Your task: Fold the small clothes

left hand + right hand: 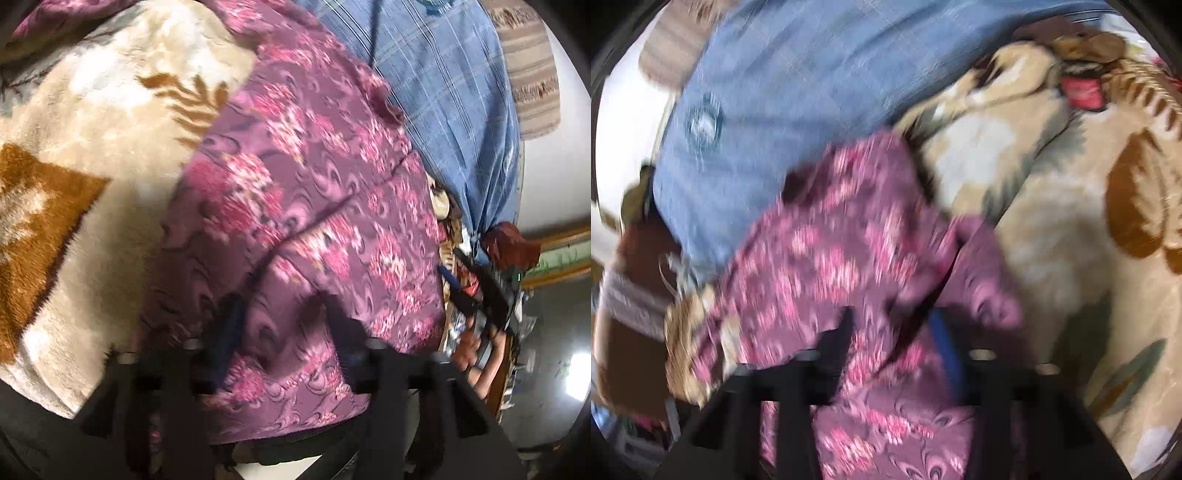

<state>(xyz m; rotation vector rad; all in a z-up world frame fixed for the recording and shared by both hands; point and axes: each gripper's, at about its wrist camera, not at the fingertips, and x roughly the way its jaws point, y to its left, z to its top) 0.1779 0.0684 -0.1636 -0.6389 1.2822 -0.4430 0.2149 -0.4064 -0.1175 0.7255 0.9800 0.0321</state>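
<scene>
- Garment (pixel 306 192): purple cloth with pink floral print, thin and woven by the look; lies draped over a blanket (pixel 92 122), with a blue checked cloth (pixel 443 92) touching its far edge.
- Position: spread across the blanket's middle in the left view; bunched and lifted into ridges in the right view (pixel 831 240), though blur hides the finer detail.
- Handling, judged: light, limp, no stiffness at all; likely to sag and trail wherever unsupported; smooth weave may slide between pads if pinched on a single layer; not fragile.
- Hold points, judged: hem or corner best, where doubled stitching gives bulk; a seam runs diagonally across the panel in the left view and could serve as a fold line; mid-panel pinches likely to gather the plush blanket below as well.
- Left claw (pixel 284 332): fingers set narrowly apart with a fold of garment bulging between them; appears closed on the cloth.
- Right claw (pixel 894 332): dark finger and blue pad (pixel 945 343) on either side of a garment fold; appears to grip it, blur leaving some doubt.
- Blanket: cream plush with brown leaf motifs, thick and soft; gives under pressure, so creases will not press sharp against it.
- Right claw also visible at the left view's right edge (pixel 480 295), near the garment's side.
</scene>
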